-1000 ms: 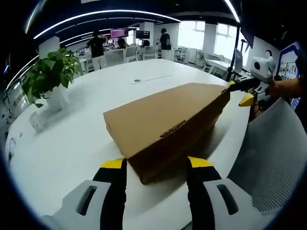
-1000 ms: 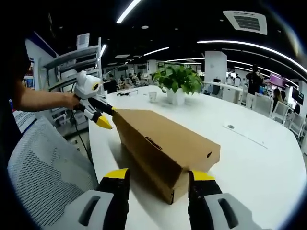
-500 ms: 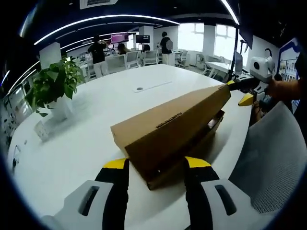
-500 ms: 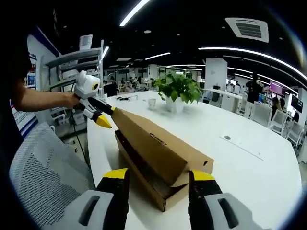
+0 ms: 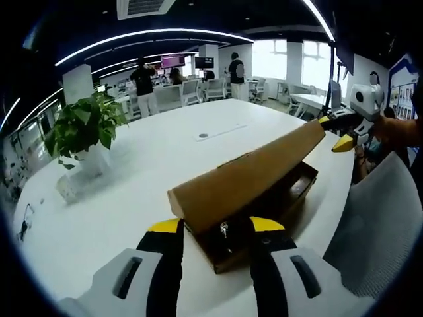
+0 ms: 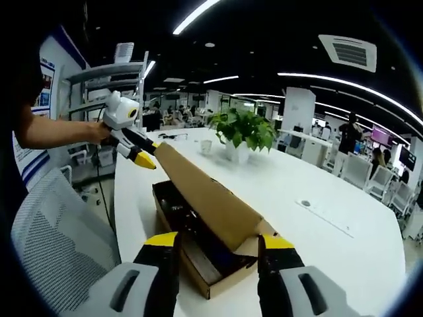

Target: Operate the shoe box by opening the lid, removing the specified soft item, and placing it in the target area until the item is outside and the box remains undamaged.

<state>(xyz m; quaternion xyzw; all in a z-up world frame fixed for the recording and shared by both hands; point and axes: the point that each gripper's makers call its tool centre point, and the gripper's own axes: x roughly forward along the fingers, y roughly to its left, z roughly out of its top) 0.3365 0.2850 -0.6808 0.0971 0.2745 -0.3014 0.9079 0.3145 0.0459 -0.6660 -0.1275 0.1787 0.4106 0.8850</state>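
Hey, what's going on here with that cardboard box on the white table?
A person with a gripper in each hand is opening a cardboard shoe box on the white table. The left gripper and the right gripper each work one end of the lid, which is tilted up steeply, so the dark inside shows. What lies inside is too dark to name, and nothing has been taken out. A potted plant stands nearby.

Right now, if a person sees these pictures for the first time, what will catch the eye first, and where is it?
A long cardboard shoe box lies on the white table, its lid tilted up like a ramp over a dark inside. The two tongs, the left and the right, meet the box at opposite ends. Behind it stands a green potted plant.
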